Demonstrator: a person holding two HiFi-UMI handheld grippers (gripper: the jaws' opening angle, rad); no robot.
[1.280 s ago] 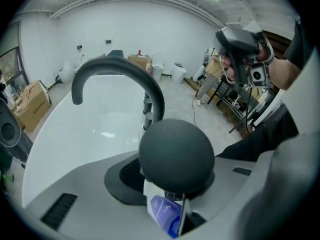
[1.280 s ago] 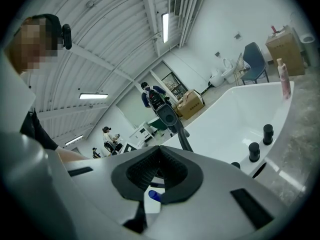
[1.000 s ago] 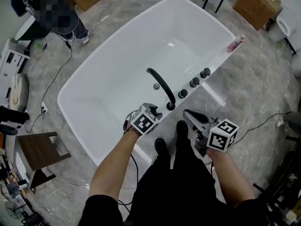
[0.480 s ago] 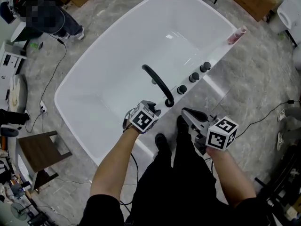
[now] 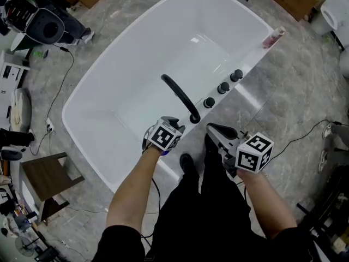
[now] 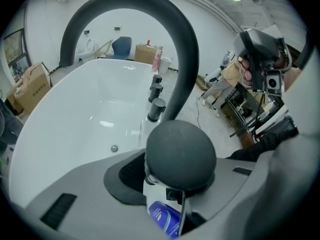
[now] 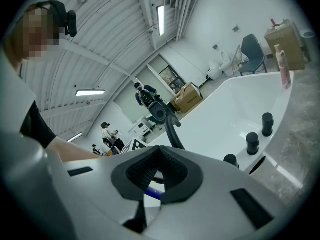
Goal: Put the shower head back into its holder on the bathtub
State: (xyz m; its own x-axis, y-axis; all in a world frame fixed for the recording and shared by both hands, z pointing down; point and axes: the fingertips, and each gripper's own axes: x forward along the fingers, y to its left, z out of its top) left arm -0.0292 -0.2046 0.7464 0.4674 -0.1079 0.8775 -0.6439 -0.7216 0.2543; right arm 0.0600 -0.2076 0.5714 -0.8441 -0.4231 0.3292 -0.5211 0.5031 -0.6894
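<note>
While the left gripper (image 5: 166,134) pointed steeply down over the near rim of the white oval bathtub (image 5: 109,64), its jaws stood partly apart, clamped on the dark grey, dome-ended shower head (image 6: 180,154). The dome faced the gripper's camera and hid the rest of the body, so its long axis seemed to run roughly along the jaws. It hung just before the foot of the black arched spout (image 5: 177,94). A dark oval opening (image 7: 257,165) showed in the rim beside the nearest of three black round knobs (image 5: 223,88). That was probably the holder, lying to the right of the held head. The right gripper (image 5: 215,130) hovered close by, jaws together and empty.
</note>
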